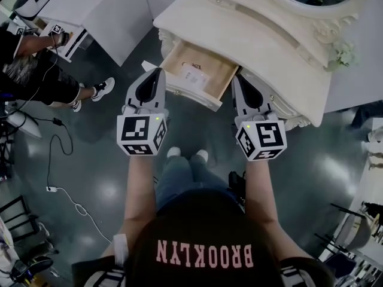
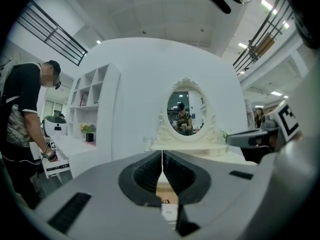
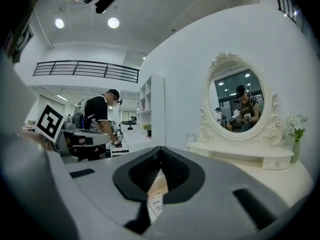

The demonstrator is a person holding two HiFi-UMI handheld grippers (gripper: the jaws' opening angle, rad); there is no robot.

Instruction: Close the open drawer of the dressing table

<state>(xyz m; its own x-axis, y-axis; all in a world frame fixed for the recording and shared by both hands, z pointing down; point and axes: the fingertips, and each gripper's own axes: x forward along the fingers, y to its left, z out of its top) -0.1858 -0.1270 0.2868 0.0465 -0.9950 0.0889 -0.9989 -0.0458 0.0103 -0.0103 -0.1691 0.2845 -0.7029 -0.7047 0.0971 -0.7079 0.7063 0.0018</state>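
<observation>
Pale wooden drawer point(image 1: 215, 76) of cream dressing table point(image 1: 251, 34): open toward person, long axis along table front; left gripper point(image 1: 157, 72), right gripper point(image 1: 238, 78) closed, empty.

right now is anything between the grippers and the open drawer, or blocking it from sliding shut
Nothing visible does. The left gripper and right gripper, both shut, sit right at the two front corners of the drawer. Inside, a paper slip lies flat on the bottom, so the way in looks clear.
</observation>
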